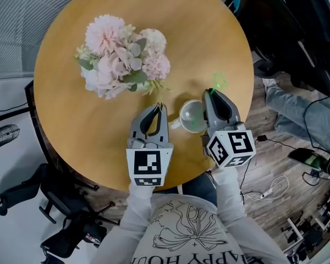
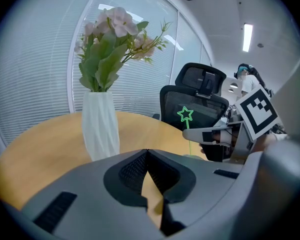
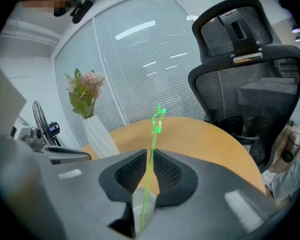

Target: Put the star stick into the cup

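Observation:
A thin green star stick (image 3: pixel 151 149) stands with its lower end in the white cup (image 3: pixel 139 211) and its star tip (image 1: pixel 219 80) pointing away from me. My right gripper (image 3: pixel 151 154) is over the cup (image 1: pixel 184 114); its jaws stand slightly apart around the stick, with a sliver of gap beside it, so it is open. The left gripper (image 1: pixel 160 106) is just left of the cup's handle, its tips touching, shut on nothing. From the left gripper view (image 2: pixel 147 151) the star (image 2: pixel 185 114) shows beside the right gripper (image 2: pixel 210 134).
A white vase (image 2: pixel 100 129) of pink flowers (image 1: pixel 124 56) stands on the round wooden table (image 1: pixel 71 109) beyond the left gripper. Black office chairs (image 1: pixel 286 32) stand at the right. A person's leg (image 1: pixel 297 114) and floor cables (image 1: pixel 269 191) lie by the table's right edge.

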A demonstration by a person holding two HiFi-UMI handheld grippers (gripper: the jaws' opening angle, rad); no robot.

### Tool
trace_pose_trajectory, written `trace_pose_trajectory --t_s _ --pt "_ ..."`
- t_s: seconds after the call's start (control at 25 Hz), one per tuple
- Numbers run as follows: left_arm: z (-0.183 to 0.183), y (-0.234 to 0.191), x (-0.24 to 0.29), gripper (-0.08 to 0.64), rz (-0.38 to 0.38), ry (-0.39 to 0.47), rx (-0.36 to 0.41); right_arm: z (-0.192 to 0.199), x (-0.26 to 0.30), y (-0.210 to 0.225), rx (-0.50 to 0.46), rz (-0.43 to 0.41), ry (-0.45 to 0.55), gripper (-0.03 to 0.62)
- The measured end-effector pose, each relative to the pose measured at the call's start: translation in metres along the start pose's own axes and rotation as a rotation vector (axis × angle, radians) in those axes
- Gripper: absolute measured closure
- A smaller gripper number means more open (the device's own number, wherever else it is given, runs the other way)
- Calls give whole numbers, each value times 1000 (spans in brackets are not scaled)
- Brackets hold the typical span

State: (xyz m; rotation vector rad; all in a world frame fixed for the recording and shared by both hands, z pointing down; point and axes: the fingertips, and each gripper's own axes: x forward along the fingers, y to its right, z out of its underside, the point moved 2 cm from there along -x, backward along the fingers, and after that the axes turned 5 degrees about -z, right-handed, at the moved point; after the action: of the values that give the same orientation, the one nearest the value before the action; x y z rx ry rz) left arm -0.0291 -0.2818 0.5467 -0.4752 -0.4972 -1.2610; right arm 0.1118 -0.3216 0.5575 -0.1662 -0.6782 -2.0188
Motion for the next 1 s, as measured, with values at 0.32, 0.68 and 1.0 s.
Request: trace_pose_trajectory --t_s 0.32,0.68,1.0 --pt "-2 2 0 554 0 6 3 2 0 0 4 8 -6 495" --pt "-20 3 -19 554 -3 53 9 -15 -22 -6 3 63 42 442" --pt "-43 10 -47 554 7 117 19 -51 -61 -28 -81 119 149 448"
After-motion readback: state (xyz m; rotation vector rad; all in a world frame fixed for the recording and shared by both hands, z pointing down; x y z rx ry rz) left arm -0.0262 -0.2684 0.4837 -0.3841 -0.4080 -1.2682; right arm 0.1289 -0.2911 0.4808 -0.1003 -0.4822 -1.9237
